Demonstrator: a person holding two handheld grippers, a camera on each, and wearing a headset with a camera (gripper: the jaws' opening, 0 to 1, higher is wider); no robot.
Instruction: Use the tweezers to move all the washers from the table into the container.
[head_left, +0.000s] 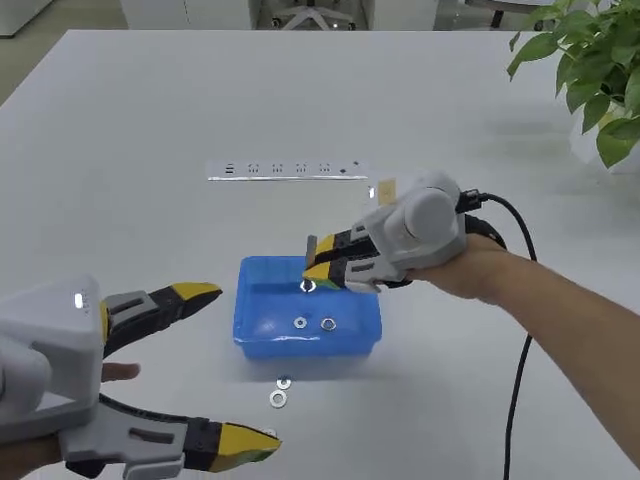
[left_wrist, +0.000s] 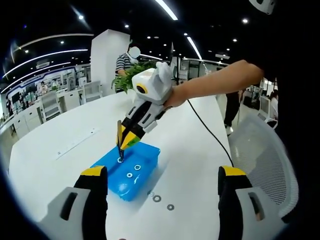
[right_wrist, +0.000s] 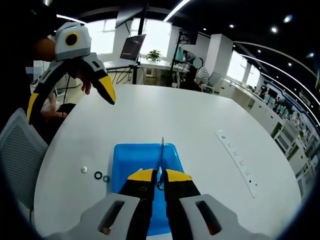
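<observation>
Currently the right gripper (head_left: 322, 270) is hanging over the blue container (head_left: 258, 330), its jaws pressed together on the tweezers (right_wrist: 161, 152) and gripping them near their top. The tweezers are pointing down into the container, and their tip is meeting a washer (head_left: 308, 287) just above or on the blue floor; whether that washer is being pinched or is lying free cannot be told. Two more washers (head_left: 314, 323) are lying side by side on the container floor, near the middle. Three loose washers (right_wrist: 98, 175) are sitting on the white table (head_left: 150, 120), just beside the container's near wall. The left gripper (head_left: 238, 366) is hovering at the near left of the container with its jaws spread wide, holding nothing and touching nothing, its lower yellow tip close to the loose washers.
</observation>
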